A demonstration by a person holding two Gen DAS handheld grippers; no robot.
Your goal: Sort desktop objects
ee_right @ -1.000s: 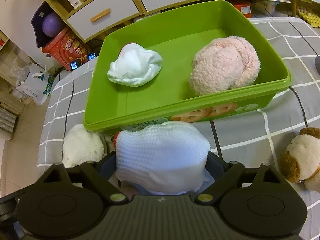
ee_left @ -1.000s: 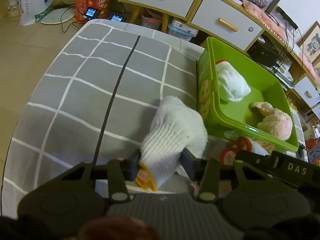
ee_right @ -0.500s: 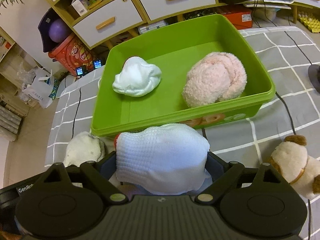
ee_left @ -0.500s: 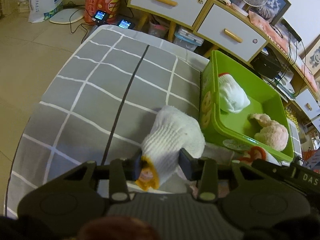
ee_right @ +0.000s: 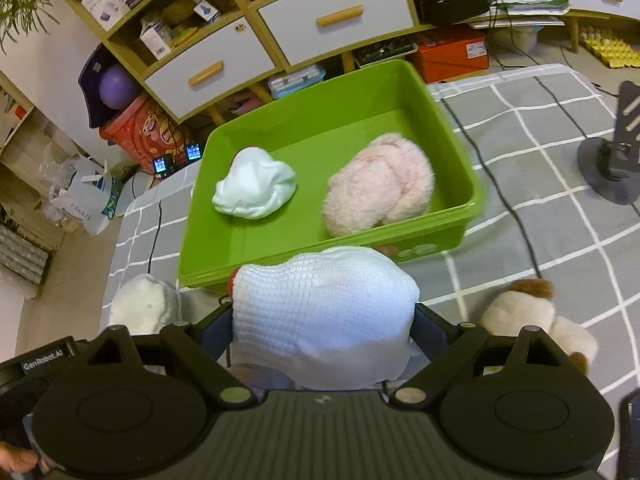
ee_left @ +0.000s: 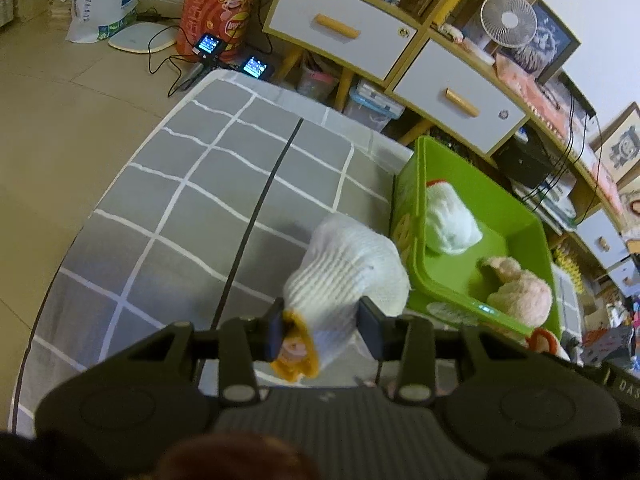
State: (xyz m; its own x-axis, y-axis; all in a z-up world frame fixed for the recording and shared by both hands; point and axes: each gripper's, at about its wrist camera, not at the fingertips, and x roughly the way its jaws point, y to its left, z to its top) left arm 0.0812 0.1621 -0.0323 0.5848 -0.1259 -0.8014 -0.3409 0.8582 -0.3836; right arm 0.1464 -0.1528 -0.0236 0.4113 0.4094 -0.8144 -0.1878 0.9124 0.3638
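1. In our left gripper (ee_left: pixel 323 330) we hold a white knitted glove with an orange-yellow cuff (ee_left: pixel 347 276); the fingers (ee_left: pixel 369 332) are closed tight on it near the cuff, and the bundle hangs clear of the grey cloth-covered surface with white grid lines (ee_left: pixel 208 200).
2. In our right gripper (ee_right: pixel 322 334) we hold a second white knitted glove with a red cuff (ee_right: pixel 324 312); its fingers (ee_right: pixel 430 330) stand wide yet press both sides of the bulky bundle.
3. At 12 o'clock from the right-hand glove, just beyond it, sits the green plastic bin (ee_right: pixel 460 152); from the left wrist view it lies at 2 o'clock (ee_left: pixel 418 208).
4. Inside the bin, a crumpled white cloth bundle (ee_right: pixel 256 188) lies at 10 o'clock of its floor and a fluffy pink plush item (ee_right: pixel 378 190) at 3 o'clock, apart from each other.
5. On the surface at 3 o'clock of the right gripper lies a brown-and-cream plush toy (ee_right: pixel 536 320).
6. At 9 o'clock of that gripper we see the left-hand glove.
7. Beyond the surface stand white drawers with wooden handles (ee_right: pixel 332 24).
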